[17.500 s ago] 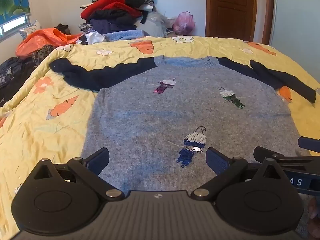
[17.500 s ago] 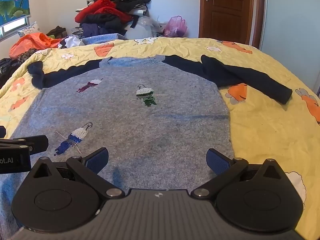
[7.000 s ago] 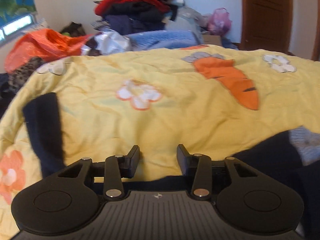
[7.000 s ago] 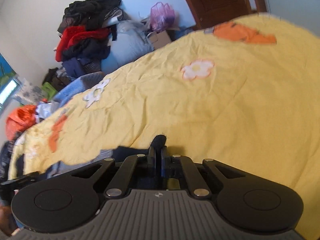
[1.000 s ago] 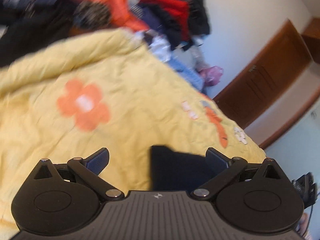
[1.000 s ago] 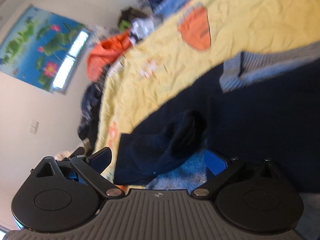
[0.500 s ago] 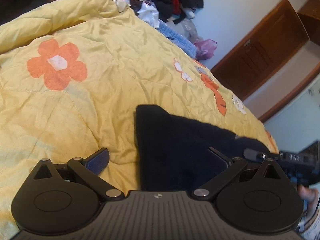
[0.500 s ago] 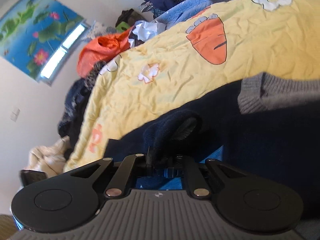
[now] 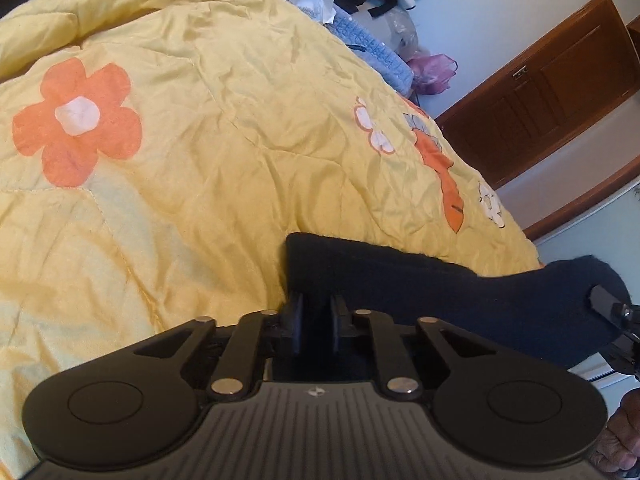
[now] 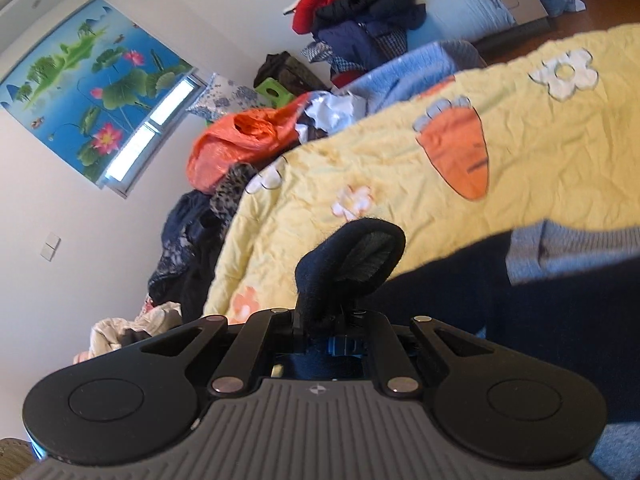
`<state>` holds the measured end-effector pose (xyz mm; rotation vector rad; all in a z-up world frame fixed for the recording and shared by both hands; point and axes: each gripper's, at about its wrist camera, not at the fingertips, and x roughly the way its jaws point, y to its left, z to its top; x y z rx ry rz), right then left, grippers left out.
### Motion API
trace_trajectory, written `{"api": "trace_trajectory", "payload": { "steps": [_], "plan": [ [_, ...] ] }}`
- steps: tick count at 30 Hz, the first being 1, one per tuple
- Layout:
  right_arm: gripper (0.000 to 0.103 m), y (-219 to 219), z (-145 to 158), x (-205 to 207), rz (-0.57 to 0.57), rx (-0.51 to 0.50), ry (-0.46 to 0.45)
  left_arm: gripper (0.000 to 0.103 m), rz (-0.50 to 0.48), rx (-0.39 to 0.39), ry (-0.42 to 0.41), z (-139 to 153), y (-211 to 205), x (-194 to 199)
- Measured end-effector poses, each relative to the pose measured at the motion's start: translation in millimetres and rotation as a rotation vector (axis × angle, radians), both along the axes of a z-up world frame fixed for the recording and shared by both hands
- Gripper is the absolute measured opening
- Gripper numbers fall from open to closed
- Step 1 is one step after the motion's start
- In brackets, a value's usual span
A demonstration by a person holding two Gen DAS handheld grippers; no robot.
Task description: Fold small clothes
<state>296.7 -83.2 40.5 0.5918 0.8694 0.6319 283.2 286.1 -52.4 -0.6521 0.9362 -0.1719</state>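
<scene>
Both tongs pinch the navy sleeve above the yellow quilt.

Our left gripper (image 9: 314,322) is pressed together on the sleeve (image 9: 440,292) near its cuff end; our right gripper (image 10: 326,324) pinches a bunched fold further along. We judge the knit soft, light and limp, so it sags between grips; edges hold best. We read no writing.

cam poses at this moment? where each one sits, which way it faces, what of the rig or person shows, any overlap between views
Left wrist: on the left gripper, rolled, facing across the yellow quilt toward the door; jaws pinch the navy sleeve; right gripper and a hand at right edge.
Right wrist: on the right gripper, facing the window and clothes pile; jaws pinch the sleeve cuff.
Shared: sleeve, quilt, pile.
</scene>
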Motion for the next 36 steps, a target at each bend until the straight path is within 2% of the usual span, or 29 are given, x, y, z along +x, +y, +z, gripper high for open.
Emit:
{"api": "trace_trajectory", "payload": {
  "steps": [4, 9, 13, 16, 19, 23, 26, 28, 29, 30, 31, 32, 33, 36],
  "plan": [
    [0.014, -3.1, 18.2, -2.3, 0.012, 0.01, -0.029, 0.008, 0.01, -0.014, -0.02, 9.6, -0.6, 1.1],
    [0.014, -26.3, 43.4, -5.2, -0.013, 0.014, -0.074, 0.008, -0.005, -0.008, -0.066, 37.5, -11.2, 12.3],
    [0.014, -67.4, 61.7, -13.5, -0.066, 0.016, -0.115, 0.008, -0.074, 0.025, -0.105, 59.6, -44.3, 27.5],
    [0.014, -108.8, 64.3, -22.3, -0.137, 0.003, -0.131, 0.008, -0.129, 0.047, -0.111, 60.5, -79.7, 39.6],
    [0.014, -154.9, 50.1, -28.8, -0.229, -0.023, -0.115, 0.008, -0.188, 0.073, -0.102, 47.7, -119.8, 48.5],
    [0.014, -205.8, 5.9, -34.6, -0.348, -0.077, -0.029, 0.008, -0.252, 0.136, -0.095, 28.4, -161.6, 49.1],
    [0.014, -232.5, -33.5, -37.7, -0.419, -0.095, 0.041, 0.008, -0.26, 0.248, -0.078, 13.2, -179.0, 48.2],
    [0.014, -244.1, -58.5, -34.7, -0.472, -0.16, 0.081, 0.008, -0.28, 0.347, -0.076, 1.9, -183.9, 47.2],
    [0.015, -250.4, -71.4, -34.8, -0.51, -0.174, 0.103, 0.008, -0.276, 0.345, -0.097, 0.2, -181.8, 44.6],
    [0.021, -255.5, -83.1, -35.8, -0.537, -0.161, 0.117, 0.008, -0.274, 0.343, -0.095, 0.3, -180.2, 44.3],
    [0.044, -261.1, -92.4, -32.9, -0.545, -0.177, 0.133, 0.008, -0.272, 0.362, -0.094, 2.8, -180.6, 43.7],
    [0.06, -262.8, -98.9, -29.9, -0.54, -0.223, 0.159, 0.008, -0.265, 0.395, -0.095, 4.8, -180.9, 42.8],
    [0.07, -269.3, -100.9, -31.3, -0.542, -0.237, 0.167, 0.008, -0.263, 0.419, -0.092, 6.8, -181.0, 42.2],
    [0.069, -288.0, -90.4, -49.2, -0.531, -0.18, 0.113, 0.008, -0.242, 0.486, -0.088, 16.7, -175.9, 40.7]
  ]
}}
